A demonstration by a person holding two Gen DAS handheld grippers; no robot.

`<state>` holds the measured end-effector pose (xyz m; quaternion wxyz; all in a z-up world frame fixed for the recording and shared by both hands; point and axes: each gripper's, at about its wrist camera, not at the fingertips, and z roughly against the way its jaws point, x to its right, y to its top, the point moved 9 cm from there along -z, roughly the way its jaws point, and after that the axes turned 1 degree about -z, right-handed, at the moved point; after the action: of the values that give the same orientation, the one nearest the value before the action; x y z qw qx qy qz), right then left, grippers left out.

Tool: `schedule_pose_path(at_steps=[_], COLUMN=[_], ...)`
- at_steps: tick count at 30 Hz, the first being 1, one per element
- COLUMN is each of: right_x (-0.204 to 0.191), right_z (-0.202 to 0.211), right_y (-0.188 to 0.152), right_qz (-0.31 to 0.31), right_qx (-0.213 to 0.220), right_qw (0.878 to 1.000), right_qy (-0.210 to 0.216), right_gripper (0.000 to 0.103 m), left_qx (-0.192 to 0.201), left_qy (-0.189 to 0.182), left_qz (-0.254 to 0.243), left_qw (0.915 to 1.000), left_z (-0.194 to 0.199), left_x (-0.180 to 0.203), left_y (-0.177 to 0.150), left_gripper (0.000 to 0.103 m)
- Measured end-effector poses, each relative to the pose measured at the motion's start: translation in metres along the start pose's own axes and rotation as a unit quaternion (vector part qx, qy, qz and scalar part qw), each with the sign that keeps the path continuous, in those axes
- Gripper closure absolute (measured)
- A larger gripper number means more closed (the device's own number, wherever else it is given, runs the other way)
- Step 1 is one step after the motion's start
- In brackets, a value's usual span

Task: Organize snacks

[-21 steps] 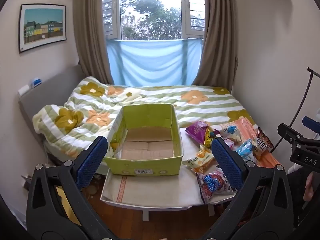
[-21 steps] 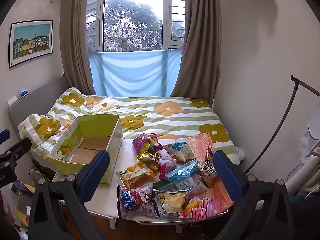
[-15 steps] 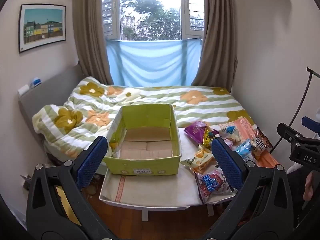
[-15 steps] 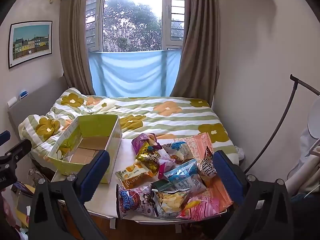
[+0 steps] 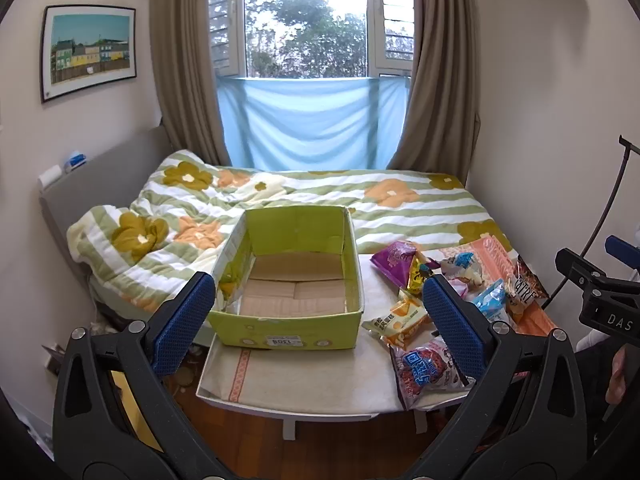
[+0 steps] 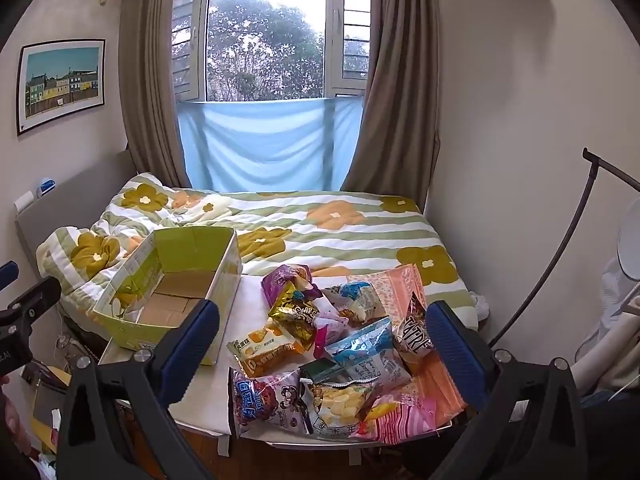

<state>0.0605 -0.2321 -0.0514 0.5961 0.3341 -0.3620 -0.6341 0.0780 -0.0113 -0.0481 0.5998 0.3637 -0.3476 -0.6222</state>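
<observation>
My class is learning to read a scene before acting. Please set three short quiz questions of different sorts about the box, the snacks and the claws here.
1. True or false: the green cardboard box already holds snack packets.
2. Multiple choice: seen from the left wrist camera, the snack pile lies (A) inside the box, (B) on the table to the right of the box, (C) on the bed.
3. Fill in: the left claw and right claw are both ____ and hold nothing.

Key: 1 false, only its bare cardboard floor shows; 2 B; 3 open.
</observation>
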Motion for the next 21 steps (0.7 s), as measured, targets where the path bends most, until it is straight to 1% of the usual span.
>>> schedule_pose_path(at_steps=[21], right_x=[0.0004], right_z=[-0.0020], right_y=[-0.0011], right_qz=[-0.002], right_qx=[-0.003], right_qw=[1.000], right_qy=[0.001], right_gripper=[0.000], left_qx=[-0.007], left_qy=[-0.006], left_qz=[-0.001], left_qw=[1.0000], left_z=[-0.0095], left_x=[0.0052], left_y=[0.0001], left_gripper=[0.000])
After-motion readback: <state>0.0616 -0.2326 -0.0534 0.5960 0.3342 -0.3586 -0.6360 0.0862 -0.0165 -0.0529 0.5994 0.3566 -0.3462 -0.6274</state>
